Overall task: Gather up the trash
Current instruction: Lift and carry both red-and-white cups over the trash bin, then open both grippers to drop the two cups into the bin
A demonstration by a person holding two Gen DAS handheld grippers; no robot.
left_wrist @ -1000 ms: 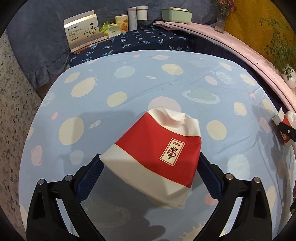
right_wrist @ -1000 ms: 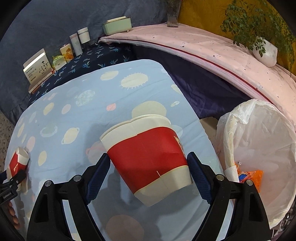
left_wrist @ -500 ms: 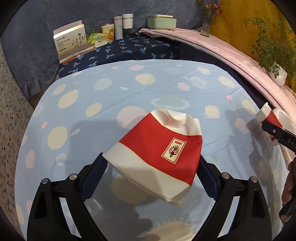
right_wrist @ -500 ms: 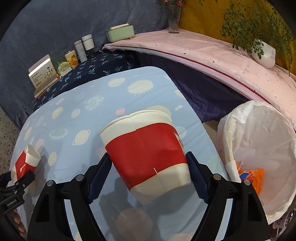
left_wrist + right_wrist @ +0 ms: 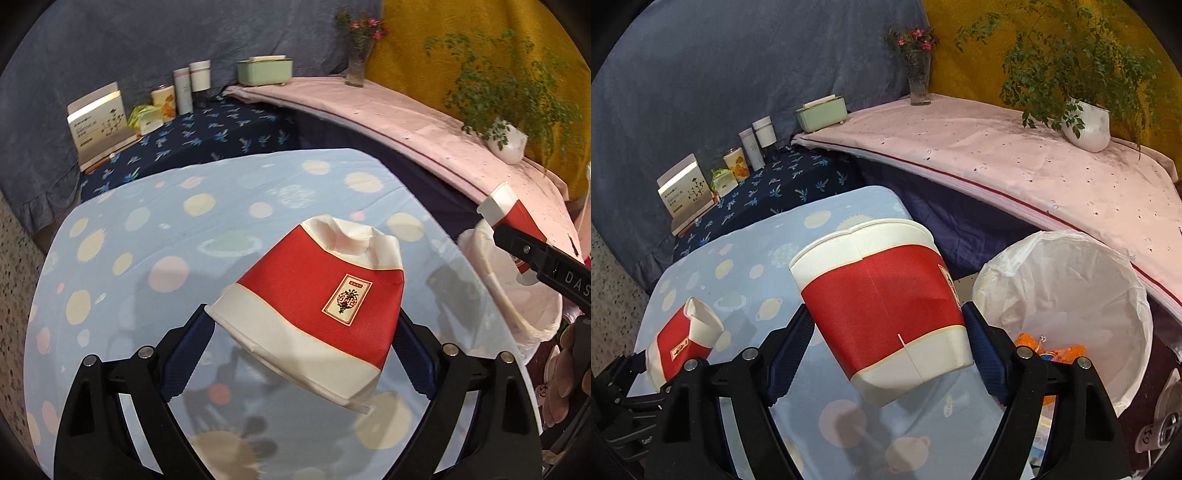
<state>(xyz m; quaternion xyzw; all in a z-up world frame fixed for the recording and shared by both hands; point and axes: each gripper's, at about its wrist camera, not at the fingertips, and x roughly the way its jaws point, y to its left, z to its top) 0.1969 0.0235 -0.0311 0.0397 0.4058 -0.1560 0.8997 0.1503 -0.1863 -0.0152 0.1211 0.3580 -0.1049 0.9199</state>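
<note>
The left gripper (image 5: 301,334) clamps a crumpled red-and-white paper cup (image 5: 314,314) above the planet-print tablecloth (image 5: 129,266). The right gripper (image 5: 888,338) pinches a second red-and-white cup (image 5: 886,310) just beside the bag-lined trash bin (image 5: 1071,295). Best to carry each cup fully over the bin's mouth before letting go, right cup first. The cup's small label is unreadable; "DAS" shows on the right tool.

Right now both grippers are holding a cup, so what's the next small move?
Probably carry the right gripper further right over the white-lined bin and then release: its paper cup is clamped above the table, and the bin's open mouth sits just beside it.
</note>
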